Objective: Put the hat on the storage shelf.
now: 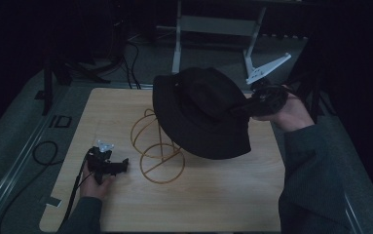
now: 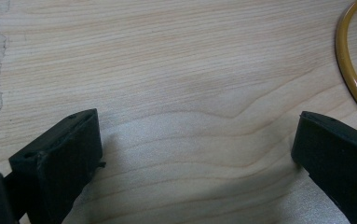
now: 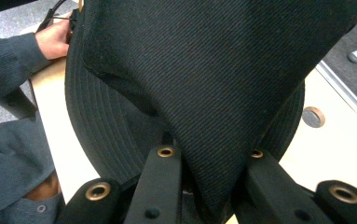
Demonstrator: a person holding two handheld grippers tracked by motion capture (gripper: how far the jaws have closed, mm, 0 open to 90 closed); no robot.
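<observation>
**Black hat held up over the wire stand**

Nearest you, your left hand-held gripper (image 1: 107,163) rests low on the pale wood-grain table (image 1: 213,204), its jaws spread wide with nothing between them. In the left gripper view its ribbed black pads (image 2: 69,158) frame bare wood, and an arc of glossy yellow wire curves past at the edge.

Just beyond it stands the yellow wire stand (image 1: 157,146), thin round loops rising from a ring that lies flat on the table.

Your right hand-held gripper (image 1: 252,105) is clamped on the black hat (image 1: 201,114), pinching a fold of cloth. In the right gripper view its jaws stand close together with the crown's fabric bunched between them. The hat is soft woven twill with a fine diagonal weave, a rounded crown and a wide floppy brim stitched in concentric rows. It hangs tilted above the stand, brim sloping down toward you and covering the stand's top.

Farther off, a white metal frame (image 1: 213,29) stands on the grey floor.
</observation>
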